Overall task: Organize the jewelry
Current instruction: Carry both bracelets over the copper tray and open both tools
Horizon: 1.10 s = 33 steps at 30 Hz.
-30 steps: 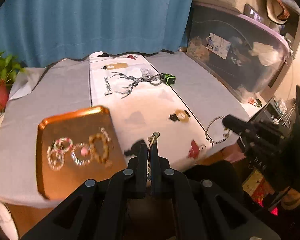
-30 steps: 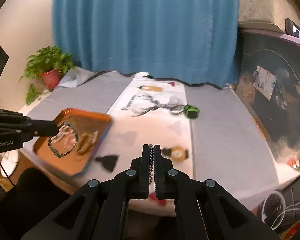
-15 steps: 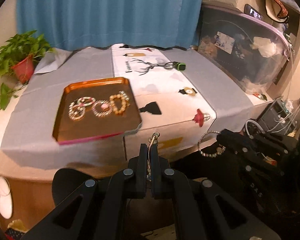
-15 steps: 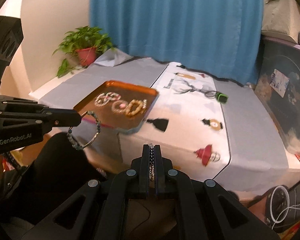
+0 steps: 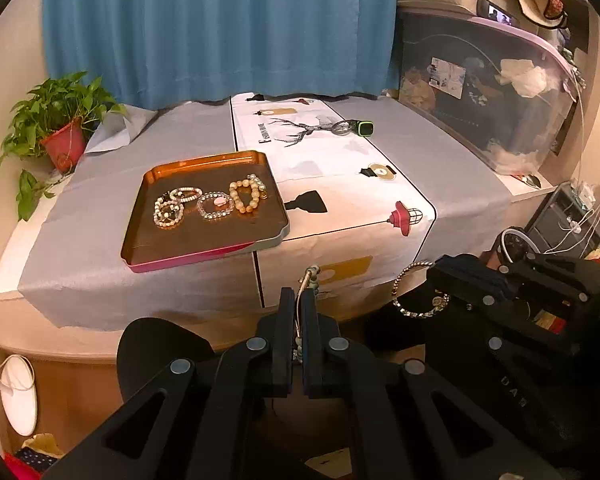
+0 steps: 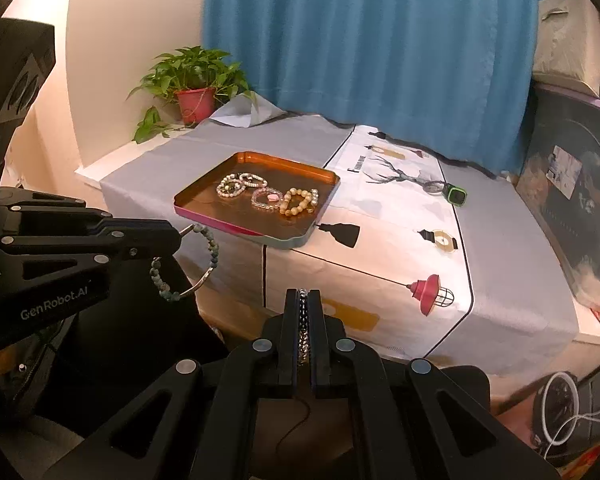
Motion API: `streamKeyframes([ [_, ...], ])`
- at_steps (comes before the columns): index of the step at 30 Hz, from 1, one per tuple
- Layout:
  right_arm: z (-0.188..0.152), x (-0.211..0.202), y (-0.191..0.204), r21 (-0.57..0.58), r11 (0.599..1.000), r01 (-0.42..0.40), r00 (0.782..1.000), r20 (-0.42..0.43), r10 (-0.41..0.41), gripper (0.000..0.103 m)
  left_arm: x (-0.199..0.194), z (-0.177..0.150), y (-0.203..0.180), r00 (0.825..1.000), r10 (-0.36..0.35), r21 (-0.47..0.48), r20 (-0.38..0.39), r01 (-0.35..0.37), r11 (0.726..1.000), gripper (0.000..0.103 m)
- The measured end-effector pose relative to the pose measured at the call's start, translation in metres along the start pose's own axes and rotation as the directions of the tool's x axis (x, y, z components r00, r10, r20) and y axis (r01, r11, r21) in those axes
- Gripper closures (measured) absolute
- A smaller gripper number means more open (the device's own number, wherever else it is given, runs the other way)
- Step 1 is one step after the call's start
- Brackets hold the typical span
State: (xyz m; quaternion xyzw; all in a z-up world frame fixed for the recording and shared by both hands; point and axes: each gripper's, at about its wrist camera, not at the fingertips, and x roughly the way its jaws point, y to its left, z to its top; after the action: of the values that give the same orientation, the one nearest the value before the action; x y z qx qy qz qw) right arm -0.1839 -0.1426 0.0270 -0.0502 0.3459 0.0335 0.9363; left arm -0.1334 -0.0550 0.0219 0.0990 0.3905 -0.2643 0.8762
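Both tongs clamp bracelets: left gripper [image 5: 296, 300] a bangle [image 6: 188, 264], right gripper [image 6: 303, 300] a chain [image 5: 414, 290] (tray [image 5: 188, 258] ahead, nearer left).

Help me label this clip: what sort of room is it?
Probably a lived-in room at home, not a lab: a blue curtain, a potted plant, and a cloth-covered table bearing a tray of bracelets.
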Motion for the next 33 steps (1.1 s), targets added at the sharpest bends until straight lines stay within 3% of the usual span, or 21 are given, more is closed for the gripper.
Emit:
streamKeyframes([
  [33,-0.005,0.032,0.005,-0.009,1.0,-0.027,0.996,-0.086,0.026,0.099,0.029,-0.002,0.011,0.998,-0.02,-0.029,-0.066,0.018,0.999,0.102],
])
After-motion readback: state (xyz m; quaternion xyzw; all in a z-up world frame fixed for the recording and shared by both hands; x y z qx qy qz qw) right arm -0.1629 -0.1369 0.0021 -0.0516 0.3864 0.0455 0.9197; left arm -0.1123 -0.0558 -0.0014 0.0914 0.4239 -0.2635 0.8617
